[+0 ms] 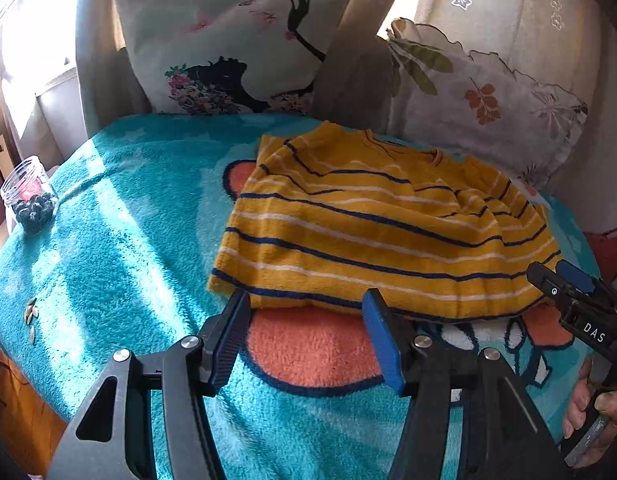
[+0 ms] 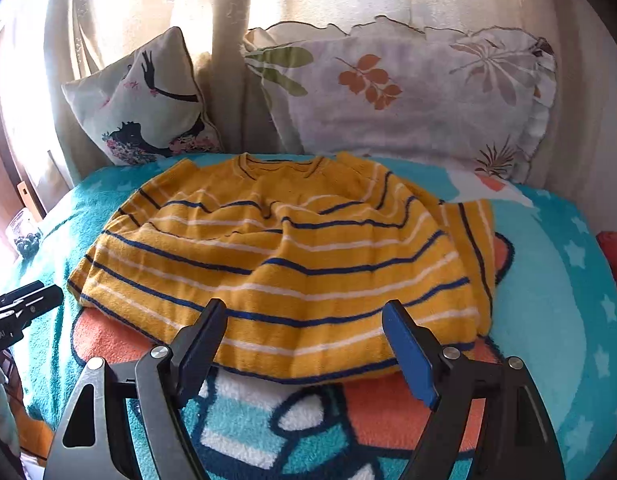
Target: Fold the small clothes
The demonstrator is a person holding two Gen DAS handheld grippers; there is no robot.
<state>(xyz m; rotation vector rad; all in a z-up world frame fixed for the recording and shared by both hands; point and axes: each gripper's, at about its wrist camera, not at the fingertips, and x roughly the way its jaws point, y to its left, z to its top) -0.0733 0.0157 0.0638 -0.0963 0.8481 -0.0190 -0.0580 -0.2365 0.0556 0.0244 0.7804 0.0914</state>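
A small yellow sweater with navy and white stripes [image 1: 372, 232] lies on a teal fleece blanket [image 1: 120, 248], collar away from me, hem toward me. It also shows in the right wrist view [image 2: 284, 264], with a sleeve folded at its right side. My left gripper [image 1: 306, 300] is open, its jaws straddling the near left part of the hem. My right gripper [image 2: 304, 312] is open at the near right part of the hem; it shows at the right edge of the left wrist view [image 1: 560, 276]. Neither holds cloth.
A glass jar of dark berries [image 1: 30, 196] stands at the blanket's left edge, with a few seeds [image 1: 30, 314] nearby. A silhouette-print pillow [image 1: 232, 48] and a leaf-print pillow [image 2: 408, 92] lean against the curtains behind the sweater.
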